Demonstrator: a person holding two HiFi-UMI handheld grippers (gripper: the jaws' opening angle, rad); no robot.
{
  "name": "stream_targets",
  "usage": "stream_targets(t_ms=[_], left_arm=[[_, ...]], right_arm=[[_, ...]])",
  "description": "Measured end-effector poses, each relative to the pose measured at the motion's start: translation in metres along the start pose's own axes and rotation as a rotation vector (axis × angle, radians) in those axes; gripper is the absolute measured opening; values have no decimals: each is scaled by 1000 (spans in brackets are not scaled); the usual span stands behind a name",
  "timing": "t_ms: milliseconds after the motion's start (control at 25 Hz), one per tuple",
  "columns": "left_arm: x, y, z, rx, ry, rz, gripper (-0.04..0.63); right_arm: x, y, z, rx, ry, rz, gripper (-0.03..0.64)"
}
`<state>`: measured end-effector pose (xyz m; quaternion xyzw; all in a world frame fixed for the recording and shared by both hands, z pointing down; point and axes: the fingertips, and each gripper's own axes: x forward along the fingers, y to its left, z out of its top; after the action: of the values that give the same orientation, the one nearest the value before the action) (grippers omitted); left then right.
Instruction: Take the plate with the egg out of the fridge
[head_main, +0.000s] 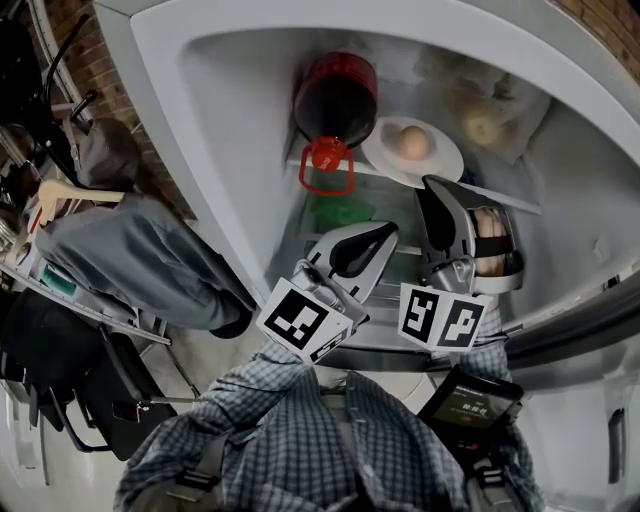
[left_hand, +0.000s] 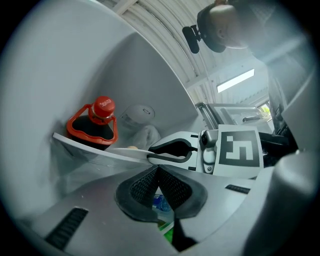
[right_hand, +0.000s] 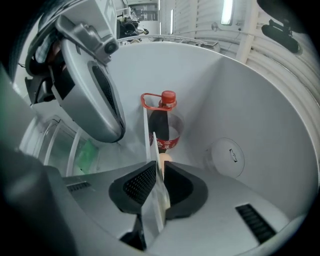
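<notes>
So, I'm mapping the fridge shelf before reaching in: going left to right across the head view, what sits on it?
red-capped dark bottle → white plate carrying the egg → clear bag holding something pale

Reads as lab/workshop, not a home: open fridge (head_main: 230, 120) at 12 o'clock, bare brick wall (head_main: 608, 22) at 1, jacket (head_main: 140, 260) on a chair (head_main: 120, 400) at 9, strip light (left_hand: 235, 80) under ribbed ceiling (left_hand: 160, 25).
</notes>
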<state>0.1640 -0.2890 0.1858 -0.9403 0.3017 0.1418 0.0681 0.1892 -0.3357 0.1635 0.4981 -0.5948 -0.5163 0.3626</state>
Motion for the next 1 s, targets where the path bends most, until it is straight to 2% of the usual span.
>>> stream_targets(t_ms=[240,360,600,680,840,1000], left_arm=[[1,13,10,-55,-60,30,6],[4,13,10,-77,-61,27,6],[9,11,12,-216,-103,-14,6],[12,10,12,-287,-122,-37,6],[17,16,12,-524,-185,-76,8],[22,20,15,-648,-224,-107,9]], right_arm=[[5,-1,3,-21,-4,-13,46],[2,-2,4,-36,-4,-19,43],[-8,-2,3,-49,5,-19,43],[-11,-2,1,-51,9,-22,43],[-16,-3,-2,-56,18,-28,43],[-20,-3,-4,-69,26,-36,42]])
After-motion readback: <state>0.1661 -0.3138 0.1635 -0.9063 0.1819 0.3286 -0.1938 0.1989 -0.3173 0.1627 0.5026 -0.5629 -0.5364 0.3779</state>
